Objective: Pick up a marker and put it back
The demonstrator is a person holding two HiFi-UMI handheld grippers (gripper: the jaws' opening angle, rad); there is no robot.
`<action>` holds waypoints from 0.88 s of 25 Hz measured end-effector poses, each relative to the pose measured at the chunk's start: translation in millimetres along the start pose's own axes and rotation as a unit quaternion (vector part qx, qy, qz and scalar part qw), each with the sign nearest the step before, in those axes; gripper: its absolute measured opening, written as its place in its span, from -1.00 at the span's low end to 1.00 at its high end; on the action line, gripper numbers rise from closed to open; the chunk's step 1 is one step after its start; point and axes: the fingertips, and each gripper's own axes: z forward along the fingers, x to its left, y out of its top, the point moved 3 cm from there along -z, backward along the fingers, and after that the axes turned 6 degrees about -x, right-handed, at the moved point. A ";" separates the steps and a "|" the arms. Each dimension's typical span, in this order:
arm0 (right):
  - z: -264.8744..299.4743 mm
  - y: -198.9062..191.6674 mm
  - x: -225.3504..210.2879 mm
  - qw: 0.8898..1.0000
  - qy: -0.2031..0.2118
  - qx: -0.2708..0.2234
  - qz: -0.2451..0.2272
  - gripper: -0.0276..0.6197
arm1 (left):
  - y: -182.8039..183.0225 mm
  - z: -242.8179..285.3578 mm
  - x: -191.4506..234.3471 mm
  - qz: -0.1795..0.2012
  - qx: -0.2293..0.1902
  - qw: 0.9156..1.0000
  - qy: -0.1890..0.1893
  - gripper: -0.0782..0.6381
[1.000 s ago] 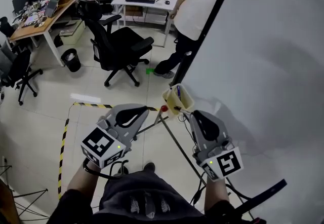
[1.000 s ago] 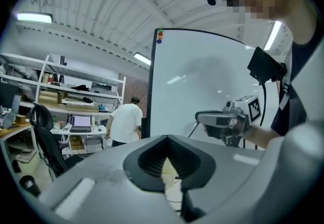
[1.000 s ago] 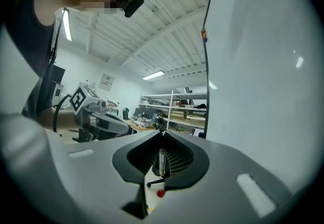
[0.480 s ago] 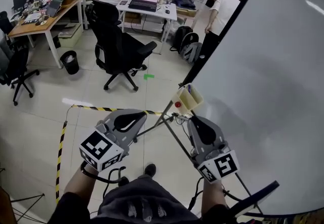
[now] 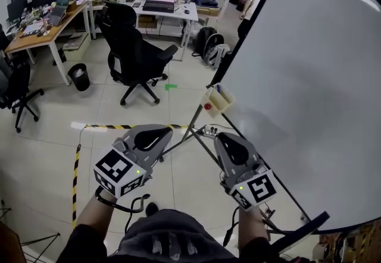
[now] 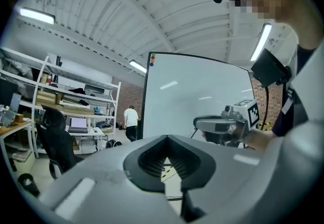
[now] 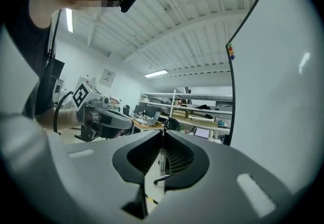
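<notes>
While the left claw [image 6: 167, 138] sits closed and empty, the right claw [image 7: 163, 133] pinches a slim upright marker [image 7: 161, 159].

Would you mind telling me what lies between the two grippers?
In the head view, a slanting whiteboard stand strut shows between the left gripper and right gripper.

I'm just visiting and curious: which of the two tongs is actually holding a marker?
The right tongs: a thin marker stands upright, pinched between their jaws. The left tongs have nothing between theirs.
</notes>
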 end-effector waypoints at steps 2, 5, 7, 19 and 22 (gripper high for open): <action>-12.0 2.1 7.2 1.000 0.002 -0.006 -0.001 -0.82 | 0.9 -3.0 -15.6 0.004 0.002 1.000 -0.002 -0.76; -35.0 3.9 16.2 1.000 0.013 -0.007 -0.003 -0.82 | 1.7 -3.5 -42.9 0.007 0.005 1.000 0.003 -0.76; -55.0 4.3 20.1 1.000 0.019 -0.008 -0.001 -0.82 | 1.9 -1.1 -65.1 0.009 0.007 1.000 0.005 -0.76; -182.6 0.1 43.8 0.998 0.058 -0.002 0.030 -0.82 | -15.2 -14.8 -208.8 0.011 0.031 0.999 0.038 -0.76; -194.4 5.2 53.2 0.997 0.067 -0.009 0.035 -0.82 | -13.3 -28.4 -222.6 0.012 0.036 0.998 0.049 -0.76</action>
